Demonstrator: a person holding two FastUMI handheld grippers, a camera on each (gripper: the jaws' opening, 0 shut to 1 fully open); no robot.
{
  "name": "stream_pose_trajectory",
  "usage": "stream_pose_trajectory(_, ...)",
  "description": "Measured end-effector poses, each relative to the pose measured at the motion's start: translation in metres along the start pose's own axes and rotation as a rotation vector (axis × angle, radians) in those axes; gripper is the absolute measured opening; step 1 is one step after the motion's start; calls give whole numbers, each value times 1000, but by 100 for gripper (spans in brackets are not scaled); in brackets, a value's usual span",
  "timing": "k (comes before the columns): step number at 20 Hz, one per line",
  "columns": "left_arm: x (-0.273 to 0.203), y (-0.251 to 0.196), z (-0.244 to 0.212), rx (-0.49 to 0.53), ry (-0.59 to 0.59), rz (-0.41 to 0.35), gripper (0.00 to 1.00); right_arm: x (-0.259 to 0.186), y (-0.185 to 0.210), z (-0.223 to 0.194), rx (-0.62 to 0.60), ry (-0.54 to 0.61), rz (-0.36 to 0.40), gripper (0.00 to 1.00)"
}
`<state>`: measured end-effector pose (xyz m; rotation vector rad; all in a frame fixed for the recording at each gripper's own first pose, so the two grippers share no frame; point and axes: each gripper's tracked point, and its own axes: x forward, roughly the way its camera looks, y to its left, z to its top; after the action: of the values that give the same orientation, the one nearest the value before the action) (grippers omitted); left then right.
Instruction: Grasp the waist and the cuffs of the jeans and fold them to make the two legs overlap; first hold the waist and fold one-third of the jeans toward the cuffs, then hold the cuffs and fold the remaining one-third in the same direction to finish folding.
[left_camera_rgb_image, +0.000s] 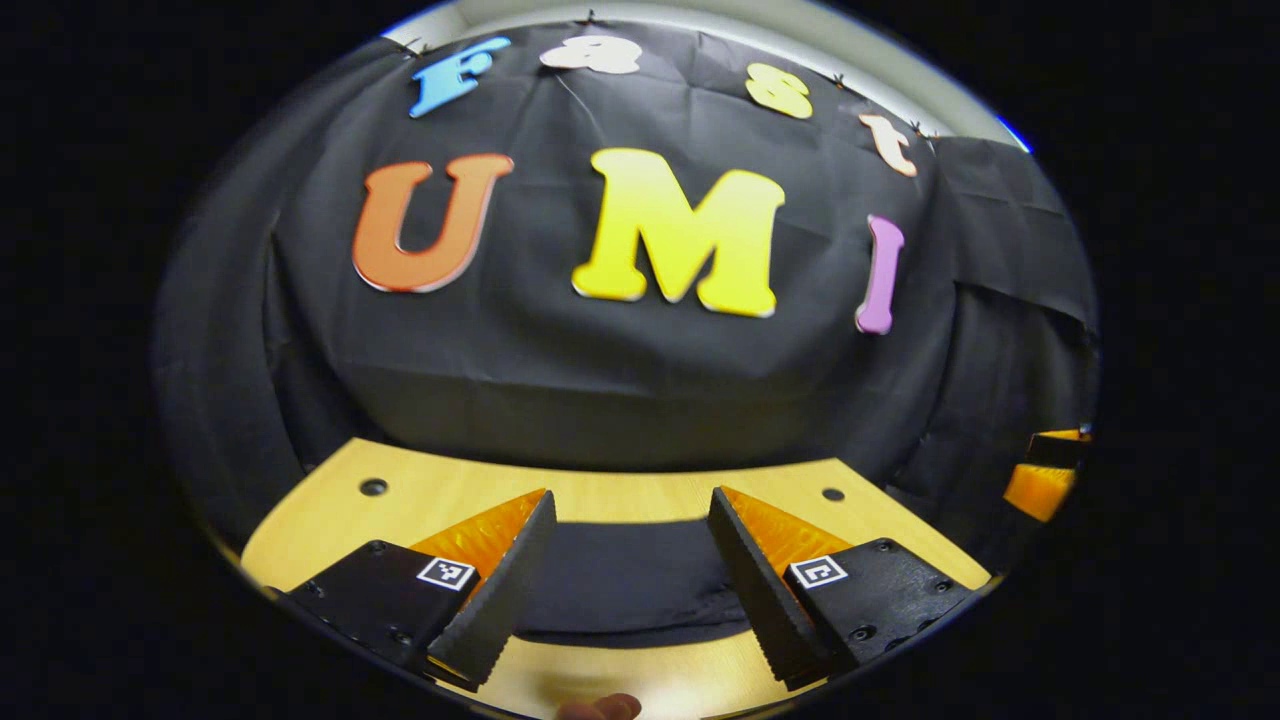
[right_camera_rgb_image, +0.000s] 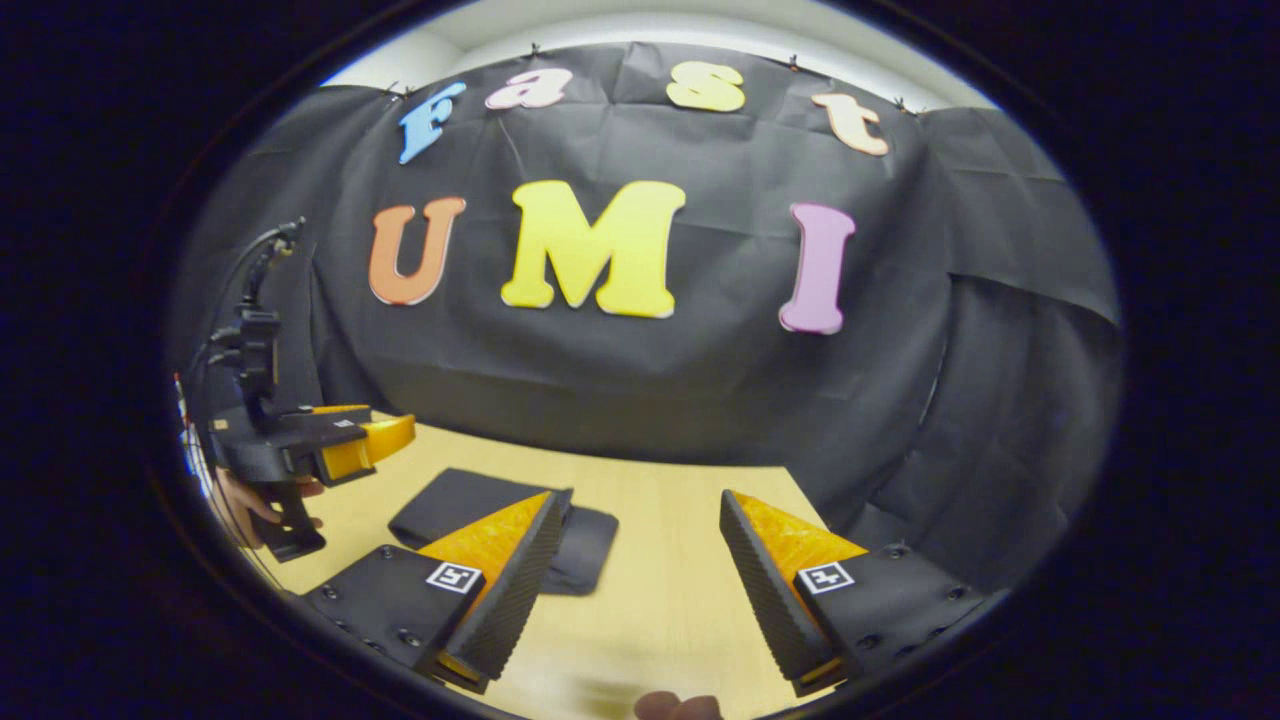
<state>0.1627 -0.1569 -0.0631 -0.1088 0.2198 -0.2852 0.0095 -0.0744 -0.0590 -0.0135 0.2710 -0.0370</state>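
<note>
When lifting clear of a fold judged complete, keep both pairs of fingers spread and raise straight up, so that no ribbed pad drags a layer open.

1. Left gripper (left_camera_rgb_image: 632, 495): fingers released, holding nothing, poised over the jeans (left_camera_rgb_image: 620, 580). Seen from the right gripper view, carried above the table (right_camera_rgb_image: 680, 560) near its left edge, at (right_camera_rgb_image: 395, 432), by a hand (right_camera_rgb_image: 245, 500).
2. Right gripper (right_camera_rgb_image: 644, 494): fingers likewise spread and empty, set off to the right of the jeans (right_camera_rgb_image: 450, 505).
3. Jeans: a compact dark bundle lying flat on the table (left_camera_rgb_image: 450, 480), toward its far edge. Judged from that small outline, all folds done; only a check of edge alignment left.
4. If correcting, pinch the top layer only at a corner and slide rather than lift.

Limits of observation:
- Near edge of the bundle masked by the right gripper's own left finger.
- Layer count, waist and cuffs not distinguishable on the dark cloth.
- Height of either gripper above the table not determinable.
- Pale blurred shape at the bottom of each view, probably a fingertip; cut off.
</note>
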Motion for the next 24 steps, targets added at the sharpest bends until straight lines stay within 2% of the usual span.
stream_pose_trajectory(5,-43,40,79,14,-136,82,99,18,51,56,4,-126,55,99)
stream_pose_trajectory(9,-73,59,105,1,-182,120,100,15,91,77,-28,-184,96,98)
stream_pose_trajectory(14,-95,67,108,-18,-190,131,98,5,122,86,-13,-208,125,98)
stream_pose_trajectory(18,-107,79,105,-28,-194,155,100,1,123,92,7,-261,85,99)
stream_pose_trajectory(24,-110,88,100,-52,-196,173,98,1,130,88,21,-255,61,99)
